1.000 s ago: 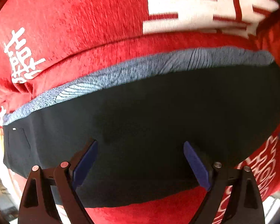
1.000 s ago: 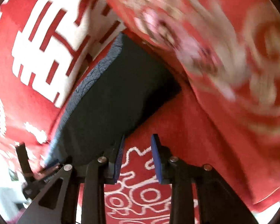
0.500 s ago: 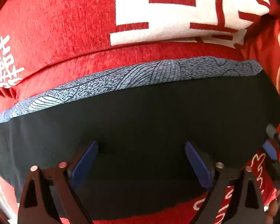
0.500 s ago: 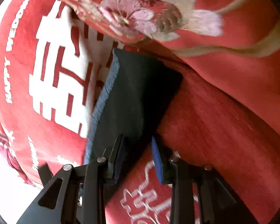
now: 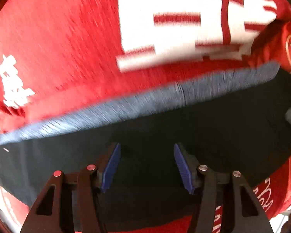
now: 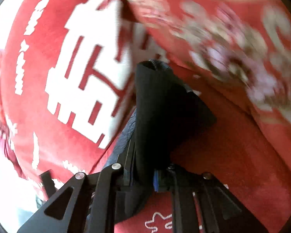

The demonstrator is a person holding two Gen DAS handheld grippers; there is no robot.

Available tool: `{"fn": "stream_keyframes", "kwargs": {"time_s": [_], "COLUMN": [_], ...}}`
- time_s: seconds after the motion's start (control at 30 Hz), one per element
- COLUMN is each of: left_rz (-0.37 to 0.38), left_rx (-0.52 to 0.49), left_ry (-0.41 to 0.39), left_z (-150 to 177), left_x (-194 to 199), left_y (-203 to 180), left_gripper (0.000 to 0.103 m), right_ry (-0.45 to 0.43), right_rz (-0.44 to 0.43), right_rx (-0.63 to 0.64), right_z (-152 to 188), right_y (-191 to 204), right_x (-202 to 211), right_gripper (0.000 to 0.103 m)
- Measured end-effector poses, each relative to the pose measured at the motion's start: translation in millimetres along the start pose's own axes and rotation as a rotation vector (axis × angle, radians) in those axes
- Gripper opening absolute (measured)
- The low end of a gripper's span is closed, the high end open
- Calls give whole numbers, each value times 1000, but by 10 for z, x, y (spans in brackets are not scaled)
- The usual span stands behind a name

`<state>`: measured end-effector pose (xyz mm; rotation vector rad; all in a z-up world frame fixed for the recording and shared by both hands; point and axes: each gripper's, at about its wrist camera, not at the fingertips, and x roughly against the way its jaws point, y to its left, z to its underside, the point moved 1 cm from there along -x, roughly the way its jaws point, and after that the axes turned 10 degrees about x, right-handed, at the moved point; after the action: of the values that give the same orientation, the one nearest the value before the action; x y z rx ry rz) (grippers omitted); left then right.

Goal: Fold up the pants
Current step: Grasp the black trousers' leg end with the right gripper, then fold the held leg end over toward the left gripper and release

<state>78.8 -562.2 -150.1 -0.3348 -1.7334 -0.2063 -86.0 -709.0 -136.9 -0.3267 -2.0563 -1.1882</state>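
Red bedding (image 5: 58,44) underlay the pants (image 5: 213,136). Right gripper (image 6: 145,176) clamped them; left gripper (image 5: 145,167) stood unclosed. Slippage could undo the fold.

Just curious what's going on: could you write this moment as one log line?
step: fold pants | right claw: shut on pants, lifting edge | left claw: open above pants | surface: red blanket

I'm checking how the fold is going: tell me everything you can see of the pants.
The pants are black, matte cloth with a grey-blue patterned waistband along their far edge. They lie spread across a red blanket with white characters. The left tool hovers open over them, its pads apart. The right tool is shut on one end, lifting a black fold up off the blanket. Both views are motion-blurred.
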Motion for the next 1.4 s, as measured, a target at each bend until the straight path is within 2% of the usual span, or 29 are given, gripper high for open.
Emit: {"fn": "stream_keyframes", "kwargs": {"time_s": [0.03,0.07,0.13,0.17,0.3,0.37,0.43,0.5,0.57,0.77,0.93,1.07,1.2,1.33,1.4], "left_rz": [-8,-22,-59,-73,-25,1,37,50,59,68,-16,-47,-39,12,87], "left_rx": [-4,-28,-116,-137,-104,-96,-36,26,42,59,139,169,184,201,190], "left_ry": [-20,-77,-147,-158,-131,-109,-47,-47,-66,-50,-26,-1,7,23,26], "left_z": [61,117,239,254,186,159,103,70,66,83,135,155,232,120,82], "left_x": [-62,-59,-31,-27,-44,-17,6,91,224,416,359,242,147,212,352], "left_y": [1,-19,-146,-180,-91,-45,161,423,686,1577,2434,2847,3092,3192,3129], "left_gripper": [60,59,49,49,49,53,67,67,67,67,67,67,67,67,67], "right_ry": [3,9,16,19,35,39,43,51,58,105,214,290,310,320,349], "right_rz": [3,5,28,39,97,117,142,162,183,251,313,490,624,570,488], "right_rx": [31,59,130,159,289,345,420,502,587,841,1034,1251,1447,1536,1447], "right_z": [-8,-10,-14,-14,-1,22,63,138,235,770,1489,2189,2647,2884,2791], "right_y": [72,138,306,374,682,857,1060,1295,1533,2280,2689,2815,2835,2917,2934], "right_x": [19,26,39,45,45,63,90,92,62,-279,-970,-1569,-1778,-1537,-1344], "right_gripper": [15,15,15,15,15,15,15,15,15,18,22,27,39,43,43]}}
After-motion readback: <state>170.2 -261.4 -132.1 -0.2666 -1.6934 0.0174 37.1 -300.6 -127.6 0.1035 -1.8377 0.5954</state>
